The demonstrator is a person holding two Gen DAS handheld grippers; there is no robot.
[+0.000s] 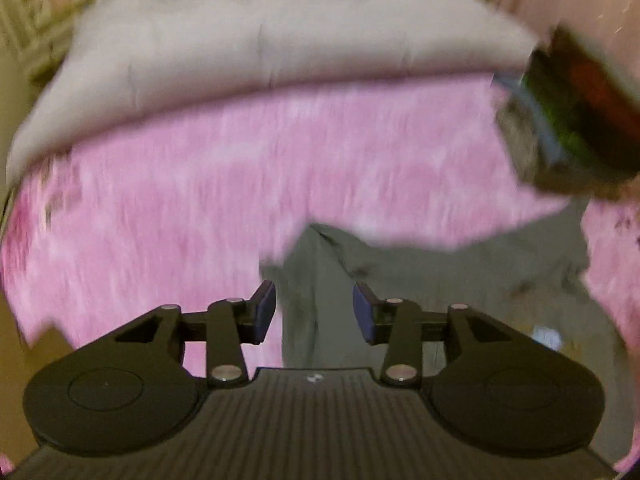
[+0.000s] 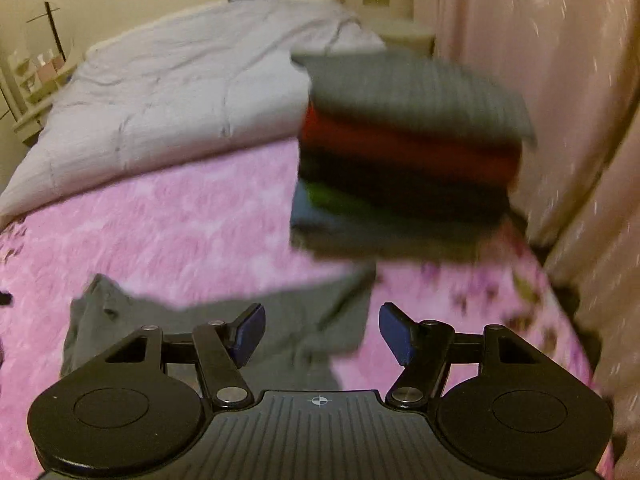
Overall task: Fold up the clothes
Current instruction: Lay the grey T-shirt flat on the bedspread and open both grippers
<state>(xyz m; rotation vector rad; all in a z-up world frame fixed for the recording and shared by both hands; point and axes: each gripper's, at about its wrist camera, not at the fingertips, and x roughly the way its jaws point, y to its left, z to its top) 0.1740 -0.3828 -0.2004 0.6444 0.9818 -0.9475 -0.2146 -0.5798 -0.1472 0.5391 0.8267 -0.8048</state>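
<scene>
With both your left gripper (image 1: pixel 314 310) and right gripper (image 2: pixel 322 332) parted and holding nothing above the grey garment (image 2: pixel 224 320) at lower centre on the pink blanket (image 2: pixel 180 220), a careless sweep could topple the folded stack (image 2: pixel 408 152) upper right

A fuzzy, matt pink blanket (image 2: pixel 192 220) is being shown across the middle of both frames, its pile blurred. Above it, a pale grey quilted duvet (image 2: pixel 180 92) is being seen as smooth, creased cloth. A grey garment (image 1: pixel 400 288) of soft matt fabric is being shown at the lower centre. At the right, a stack of folded clothes (image 2: pixel 408 152) is being seen as knitted and plain cloth. Each hand-held gripper (image 1: pixel 314 310) (image 2: pixel 322 334) is being shown in matt black ribbed plastic, with shiny metal pivots and blue rubbery pads (image 2: pixel 252 330).
</scene>
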